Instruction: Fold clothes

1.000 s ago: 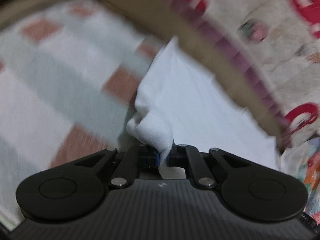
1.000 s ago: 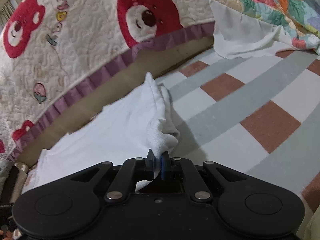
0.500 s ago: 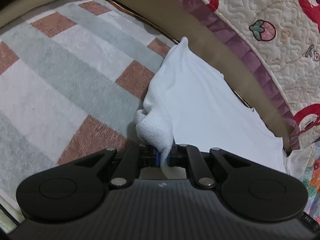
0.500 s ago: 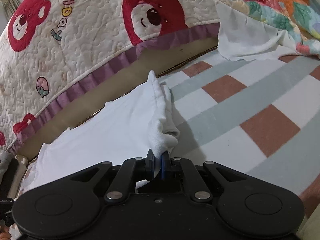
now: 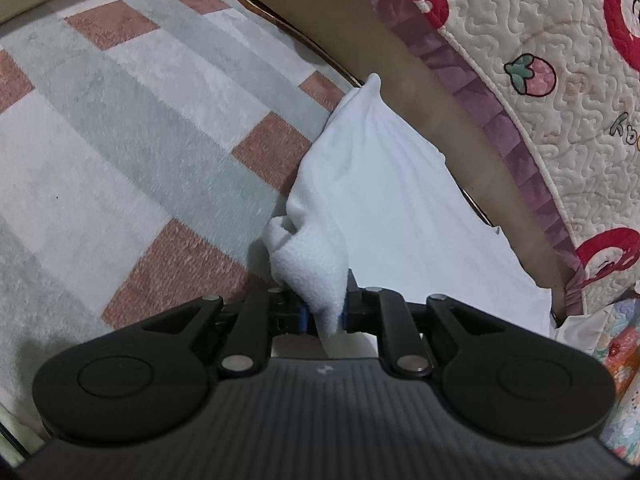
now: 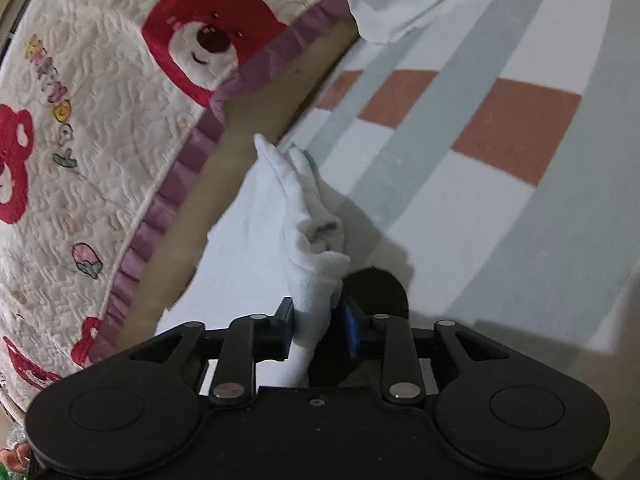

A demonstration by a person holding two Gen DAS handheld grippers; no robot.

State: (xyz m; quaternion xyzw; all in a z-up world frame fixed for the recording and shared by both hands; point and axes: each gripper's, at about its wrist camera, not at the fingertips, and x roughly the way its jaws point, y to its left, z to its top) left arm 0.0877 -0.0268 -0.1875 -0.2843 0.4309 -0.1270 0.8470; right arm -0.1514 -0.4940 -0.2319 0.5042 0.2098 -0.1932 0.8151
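A white garment [image 5: 384, 200] lies on a checked blanket beside the bed edge. My left gripper [image 5: 323, 314] is shut on a bunched corner of it, low over the blanket. In the right wrist view the same white garment [image 6: 260, 216] stretches away toward the bed edge. My right gripper [image 6: 320, 324] has its jaws a little apart with a bunched fold of the cloth still between the blue pads [image 6: 352, 320]. The cloth there hangs loosely between them.
A checked blanket [image 5: 140, 160] of grey, white and terracotta squares covers the surface. A quilt with red bears [image 6: 120, 80] and a purple frill hangs along the bed edge. Another white cloth [image 6: 400, 8] and a floral quilt [image 5: 616, 352] lie further off.
My right gripper's jaws have parted from tightly shut to a small gap around the cloth, and its view has tilted. My left gripper stays clamped and has steadied over the blanket.
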